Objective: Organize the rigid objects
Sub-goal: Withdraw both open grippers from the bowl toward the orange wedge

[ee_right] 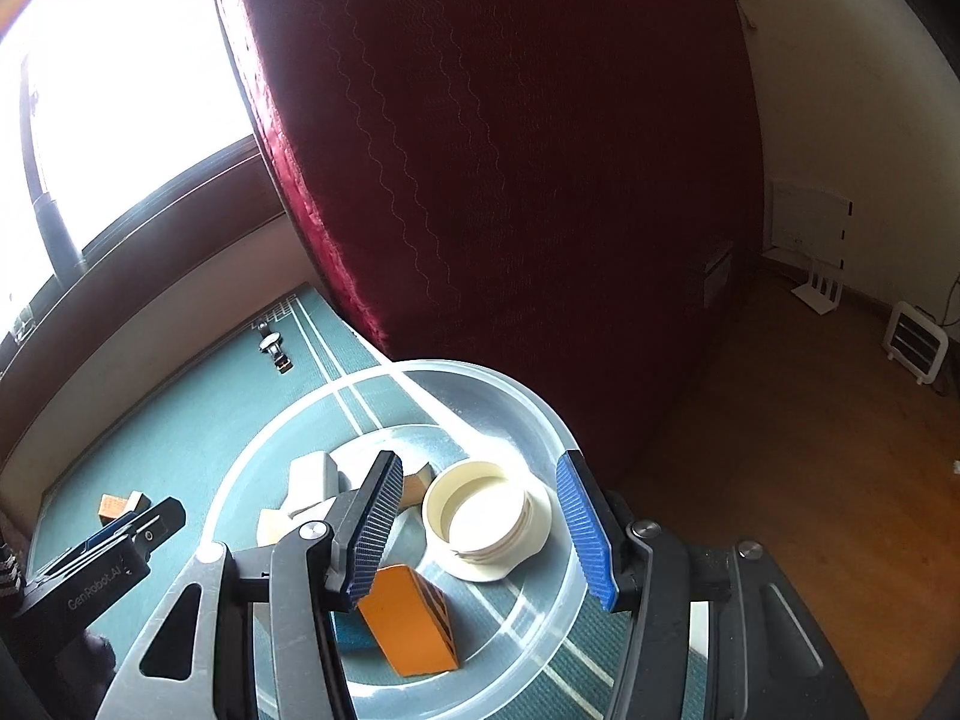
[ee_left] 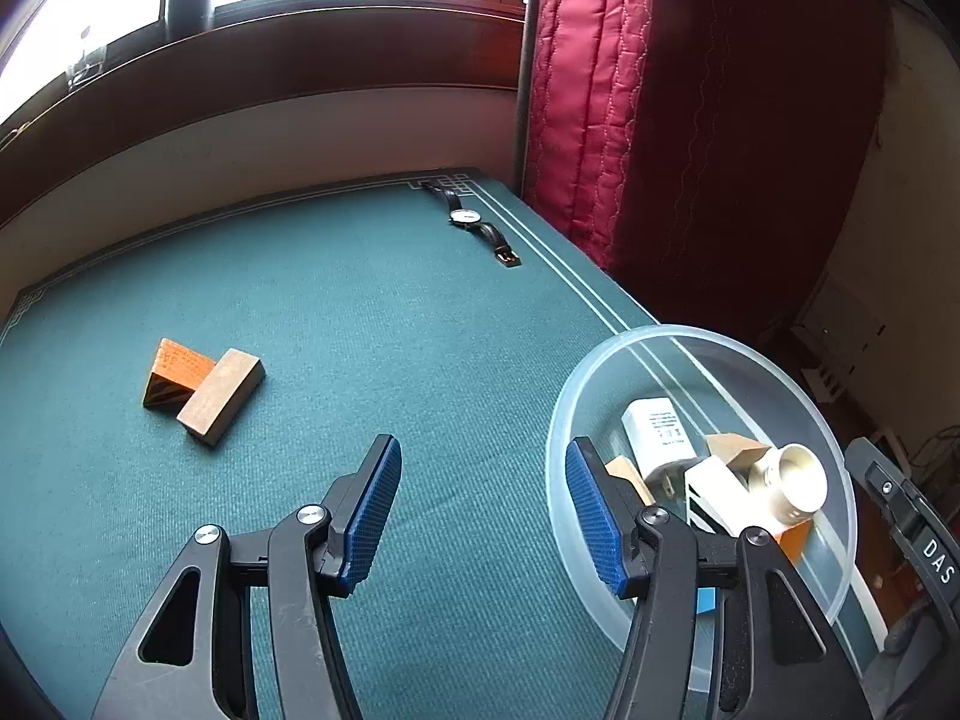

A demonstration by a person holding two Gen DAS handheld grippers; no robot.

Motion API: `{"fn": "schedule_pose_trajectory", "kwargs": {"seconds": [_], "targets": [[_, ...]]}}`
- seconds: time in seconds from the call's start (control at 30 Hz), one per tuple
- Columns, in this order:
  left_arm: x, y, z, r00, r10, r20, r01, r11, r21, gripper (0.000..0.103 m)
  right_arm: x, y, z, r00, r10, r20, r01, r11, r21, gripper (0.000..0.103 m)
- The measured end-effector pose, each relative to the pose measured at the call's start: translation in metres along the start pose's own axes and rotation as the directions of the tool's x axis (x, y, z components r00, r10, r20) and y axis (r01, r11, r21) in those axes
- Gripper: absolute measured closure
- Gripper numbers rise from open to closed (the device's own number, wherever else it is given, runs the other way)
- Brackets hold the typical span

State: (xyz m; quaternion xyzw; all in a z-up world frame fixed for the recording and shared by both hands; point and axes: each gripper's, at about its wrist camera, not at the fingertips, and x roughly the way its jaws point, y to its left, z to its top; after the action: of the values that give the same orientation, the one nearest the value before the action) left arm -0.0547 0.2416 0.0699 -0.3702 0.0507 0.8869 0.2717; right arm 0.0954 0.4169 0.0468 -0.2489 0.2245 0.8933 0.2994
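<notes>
Two wooden blocks (ee_left: 201,387) lay touching on the green mat (ee_left: 390,312), well left of the clear bowl (ee_left: 840,456) of collected pieces. The left gripper (ee_left: 480,504), jaws apart and empty, should probably straddle the pale block squarely; the right gripper (ee_right: 480,522) hovered over the bowl, also apart and empty.

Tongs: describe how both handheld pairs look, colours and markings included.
Both tongs, left and right, have black angular frames with silver pivot bolts and blue ribbed pads. The left one's side reads "GenRobot.AI"; the right one's shows "DAS". No sleeves or cables show.
</notes>
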Motion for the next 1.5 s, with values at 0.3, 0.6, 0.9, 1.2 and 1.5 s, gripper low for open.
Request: {"fn": "schedule_pose_trajectory", "kwargs": {"seconds": [0.3,0.6,0.9,1.2,1.5], "targets": [[-0.006,0.037,0.002,0.999,0.052,0.003,-0.052,0.997,-0.064,0.045,-0.009,0.024,-0.003,0.998,0.056,0.003,-0.056,0.996,-0.076,0.036],[-0.011,0.092,0.004,0.992,0.127,0.003,-0.125,0.982,-0.144,0.044,-0.022,0.066,-0.015,0.988,0.155,-0.022,-0.156,0.965,-0.21,0.033],[-0.013,0.144,0.002,0.981,0.195,-0.009,-0.192,0.954,-0.229,0.044,-0.027,0.11,-0.034,0.96,0.259,-0.103,-0.279,0.907,-0.316,0.032],[-0.009,0.175,0.001,0.964,0.267,-0.025,-0.265,0.934,-0.24,0.044,-0.028,0.14,-0.052,0.931,0.316,-0.183,-0.363,0.855,-0.37,0.031],[0.017,0.189,0.006,0.938,0.342,-0.054,-0.346,0.924,-0.16,0.044,-0.022,0.163,-0.076,0.894,0.349,-0.283,-0.44,0.806,-0.396,0.031]]}}
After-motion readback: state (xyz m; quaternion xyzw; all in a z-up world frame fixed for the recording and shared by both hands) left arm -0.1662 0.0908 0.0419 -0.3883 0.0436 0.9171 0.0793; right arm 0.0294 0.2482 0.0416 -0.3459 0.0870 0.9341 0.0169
